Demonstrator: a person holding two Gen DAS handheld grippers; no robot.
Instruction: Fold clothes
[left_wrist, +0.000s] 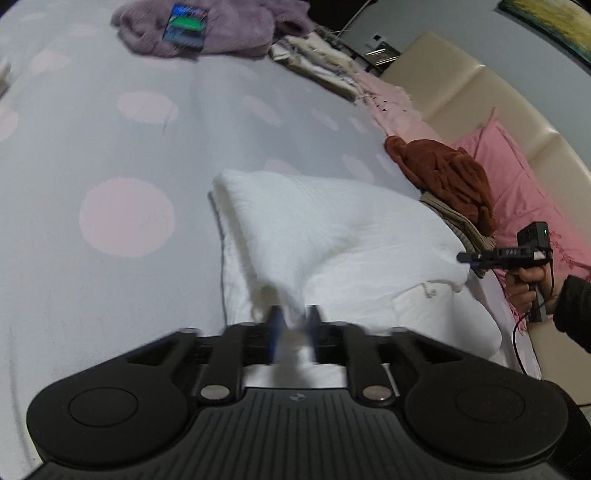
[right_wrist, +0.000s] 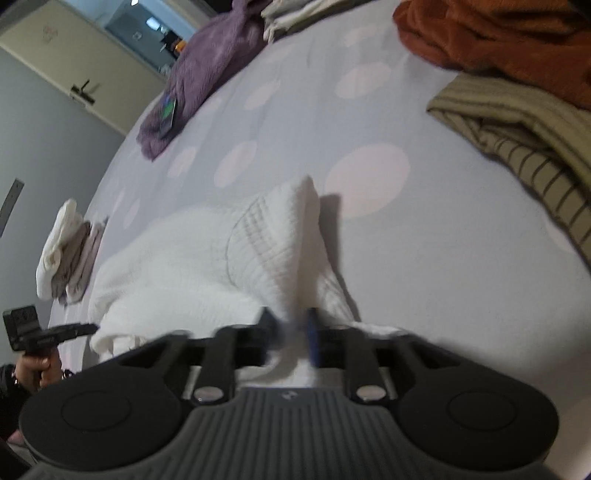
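Observation:
A white knitted garment (left_wrist: 332, 229) lies partly folded on the dotted bedspread (left_wrist: 110, 147). My left gripper (left_wrist: 293, 321) is shut on a lifted edge of it, cloth bunched between the fingers. My right gripper (right_wrist: 290, 325) is shut on another edge of the same white garment (right_wrist: 184, 258), with a ribbed part raised in front of it. In the left wrist view the right gripper (left_wrist: 469, 258) shows at the garment's right edge, held by a hand. In the right wrist view the left gripper (right_wrist: 88, 328) shows at the garment's left edge.
A purple fleece (left_wrist: 207, 29) with a colourful tag lies at the far end, beside folded pale cloths (left_wrist: 317, 62). A rust-brown garment (left_wrist: 447, 177) and a striped olive one (right_wrist: 517, 125) lie at the side near pink pillows (left_wrist: 517, 177). A small stack of folded whites (right_wrist: 66, 251) sits by the bed edge.

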